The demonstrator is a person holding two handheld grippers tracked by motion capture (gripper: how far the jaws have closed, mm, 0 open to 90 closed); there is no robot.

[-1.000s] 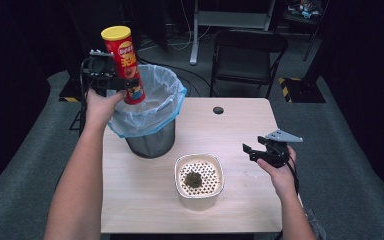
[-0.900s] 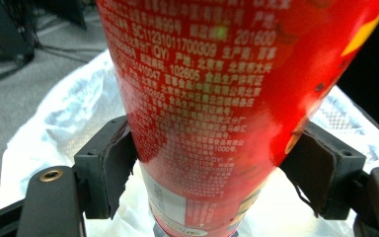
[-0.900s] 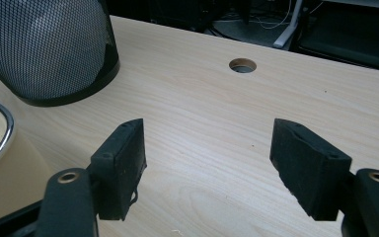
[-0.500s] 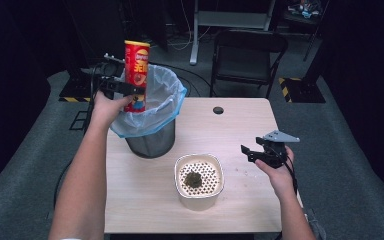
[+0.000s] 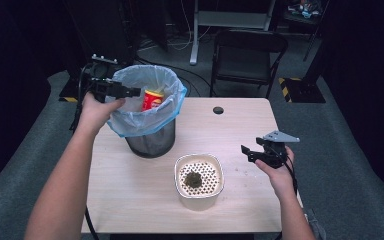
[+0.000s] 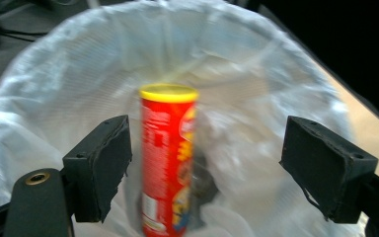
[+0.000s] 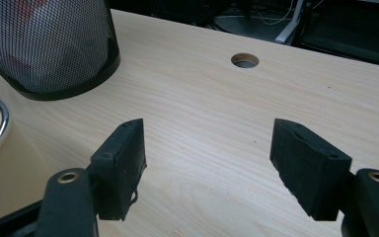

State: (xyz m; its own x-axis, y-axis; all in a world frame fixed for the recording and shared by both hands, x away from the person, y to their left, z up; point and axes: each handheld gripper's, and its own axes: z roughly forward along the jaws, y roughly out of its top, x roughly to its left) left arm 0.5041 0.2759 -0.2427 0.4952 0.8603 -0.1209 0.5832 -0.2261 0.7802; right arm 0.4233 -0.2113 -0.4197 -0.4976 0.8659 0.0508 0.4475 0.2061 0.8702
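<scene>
Spreading across the middle of the high view is a pale wood-grain table, smooth and rectangular, with a round cable hole near its far edge; grey carpet lies around it and the room behind is dark, with a black folding chair and the pale legs of a desk beyond. On the table's left part stands a black mesh bin, round and see-through in its weave, lined with a thin, crinkled, pale blue plastic bag folded out over its rim. Inside the bag is a red cylindrical chip can with a yellow lid, upright or nearly so, its printed side blurred in the left gripper view. The left gripper hovers at the bin's near-left rim with its two black, blocky, matte jaws spread wide; the can is seen in the gap between them but farther off, down in the bag, touched by neither pad. Nearer the person sits a cream, rounded-square container with a perforated top and a dark clump in its centre. The right gripper is held low over bare wood at the table's right side, jaws wide apart and holding nothing, a grey three-cornered plate on top.
</scene>
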